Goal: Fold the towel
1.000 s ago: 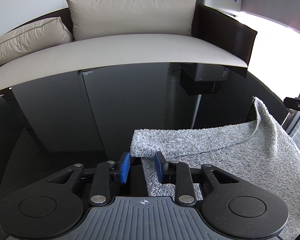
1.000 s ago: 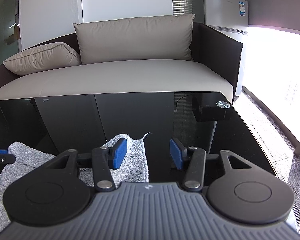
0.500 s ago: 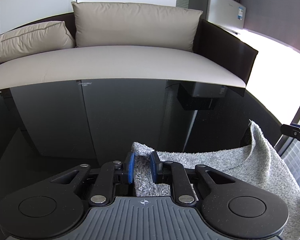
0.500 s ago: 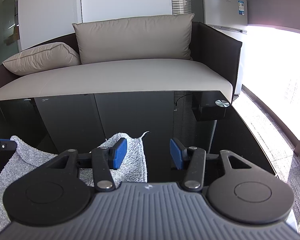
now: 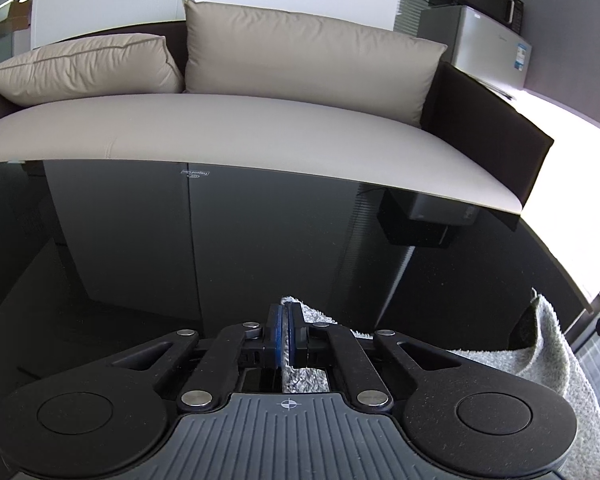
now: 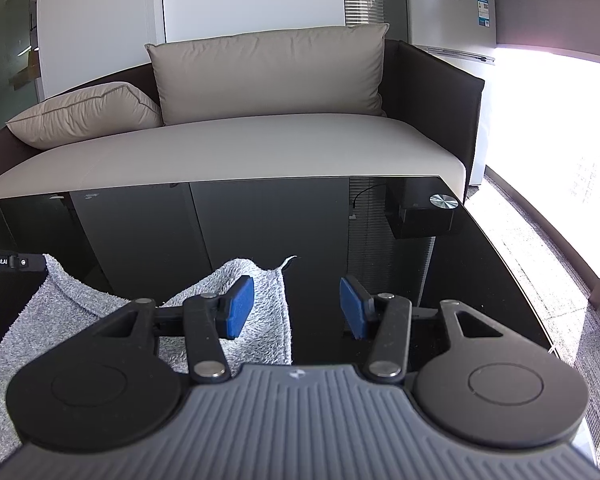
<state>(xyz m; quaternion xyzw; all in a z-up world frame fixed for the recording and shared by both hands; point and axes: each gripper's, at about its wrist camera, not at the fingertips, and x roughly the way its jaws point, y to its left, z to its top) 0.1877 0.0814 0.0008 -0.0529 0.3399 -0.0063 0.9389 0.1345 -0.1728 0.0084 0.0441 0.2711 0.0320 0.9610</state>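
Left gripper [image 5: 285, 334] clamped on one corner of the towel [image 6: 260, 312], lifted off the black table [image 6: 440, 280]. Right gripper [image 6: 296, 306] jaws apart, empty; the opposite corner peaks just left of its gap, nearest this hand. Towel grey, fluffy terry, sagging between both grippers.

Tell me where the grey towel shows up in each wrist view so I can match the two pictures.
Left wrist view: grey towel at lower right, one corner pinched in the shut left gripper.
Right wrist view: grey towel at lower left, its edge between the fingers of the open right gripper.
Shared landmark: the large beige back cushion on the sofa.
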